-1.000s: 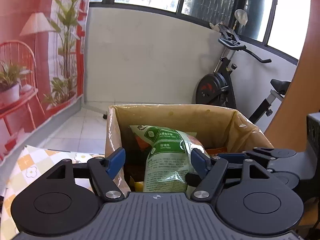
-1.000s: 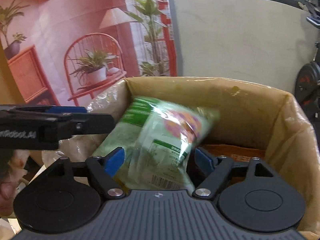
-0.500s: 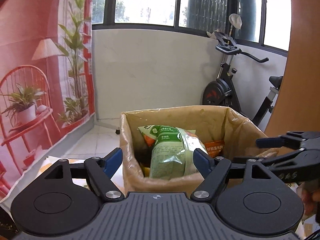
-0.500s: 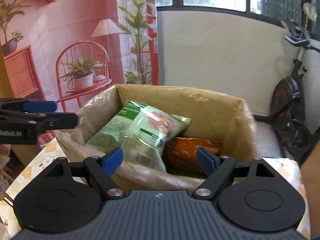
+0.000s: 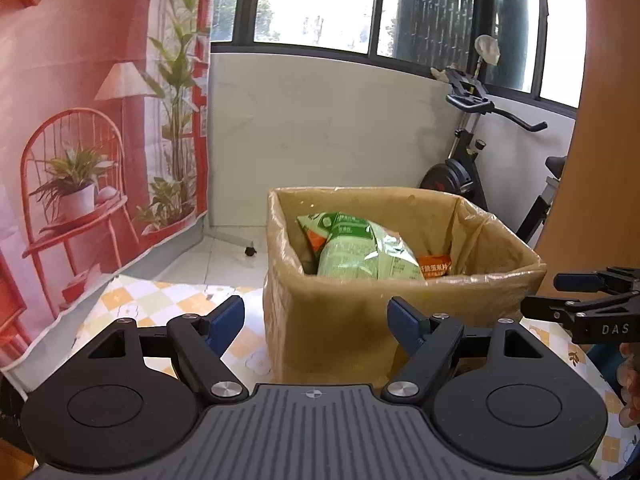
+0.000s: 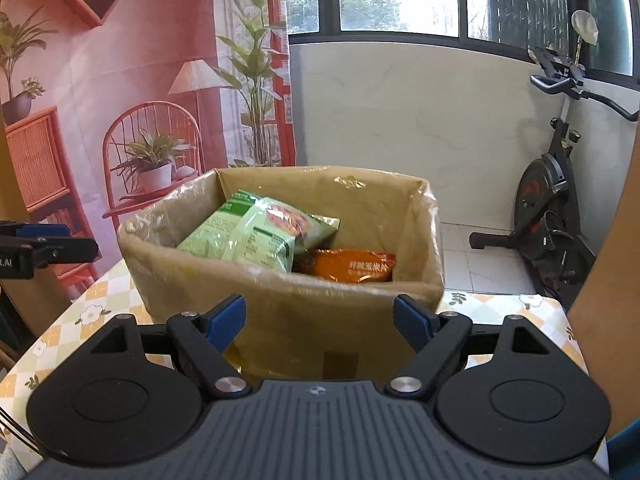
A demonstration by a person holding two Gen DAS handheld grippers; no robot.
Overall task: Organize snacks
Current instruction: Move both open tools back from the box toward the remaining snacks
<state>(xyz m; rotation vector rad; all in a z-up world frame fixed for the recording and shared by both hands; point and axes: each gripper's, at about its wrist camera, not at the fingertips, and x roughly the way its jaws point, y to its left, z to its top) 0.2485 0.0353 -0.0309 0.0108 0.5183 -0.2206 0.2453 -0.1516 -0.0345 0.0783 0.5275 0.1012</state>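
A brown cardboard box point(image 5: 340, 320) point(image 6: 280, 304) stands on the checked tablecloth. Inside it lie a green snack bag point(image 5: 360, 256) point(image 6: 256, 240) and an orange snack bag point(image 5: 436, 266) point(image 6: 352, 266). My left gripper point(image 5: 318, 320) is open and empty, in front of the box. My right gripper point(image 6: 320, 318) is open and empty, also in front of the box. The right gripper shows at the right edge of the left wrist view point(image 5: 588, 300); the left one at the left edge of the right wrist view point(image 6: 44, 248).
The table carries a yellow and white checked cloth point(image 5: 160, 300) point(image 6: 72, 328). An exercise bike point(image 5: 472, 160) point(image 6: 552, 208) stands on the floor behind. A red printed backdrop point(image 5: 80, 140) hangs at the left. A wooden panel point(image 5: 592, 160) rises at the right.
Both grippers have pulled back from inside the box to in front of it. The right gripper has let go of the green bag, which now lies in the box.
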